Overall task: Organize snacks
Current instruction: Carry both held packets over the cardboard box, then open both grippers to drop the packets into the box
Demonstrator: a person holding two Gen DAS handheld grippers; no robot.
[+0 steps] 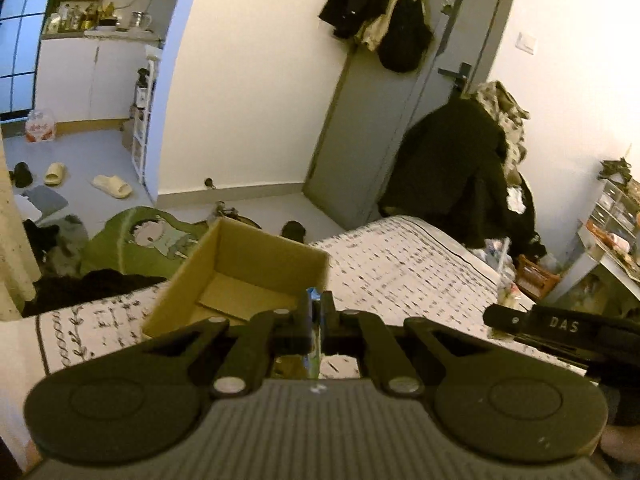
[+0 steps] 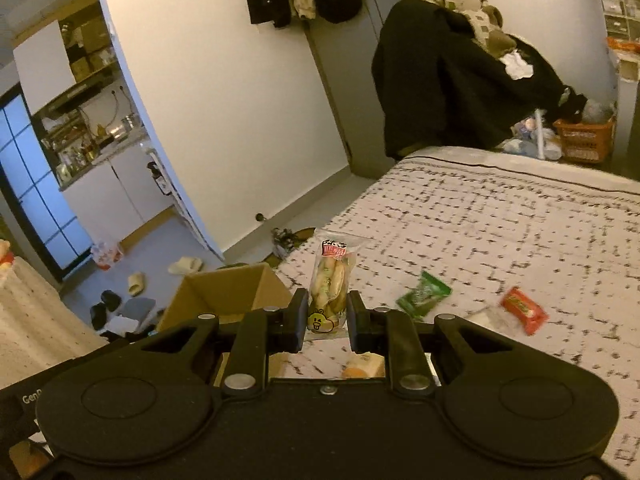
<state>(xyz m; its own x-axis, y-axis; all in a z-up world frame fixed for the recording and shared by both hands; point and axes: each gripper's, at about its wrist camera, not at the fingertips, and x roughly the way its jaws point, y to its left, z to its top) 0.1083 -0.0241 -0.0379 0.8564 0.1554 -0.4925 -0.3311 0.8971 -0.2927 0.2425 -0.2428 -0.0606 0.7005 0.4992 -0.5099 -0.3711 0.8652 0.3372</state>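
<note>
Left wrist view: left claw [image 1: 316, 300] shut tight, pinching a thin shiny wrapper [image 1: 312, 354] between its fingers. Only a sliver of that wrapper showing, so no telling what snack sits inside. Held up in the air over the bed [image 1: 400, 260]. Just past the claw, an open brown box [image 1: 240, 256] sitting on the bed cover, right by the bed's left edge. Nothing to see inside but its own brown floor flaps. Off at the right side of this view, part of the other black tool, above the bed too.

Right wrist view: right claw [image 2: 324, 312] open only a little, squeezing a clear bun packet [image 2: 330, 280] from both sides. Packet standing upright between the fingers, with a red label at the top and a little yellow cartoon face at the bottom. Up above the bed cover, not touching it. Same brown box [image 2: 224, 292] to the left of the claw, at the bed's left edge.

On the cover, more to the middle of the bed: a green packet [image 2: 424, 294] lying flat near the claw, and a red packet [image 2: 524, 310] further right. Apart from each other, both a bit blurry. Something pale and orange under the claw, too hidden to name.
</note>
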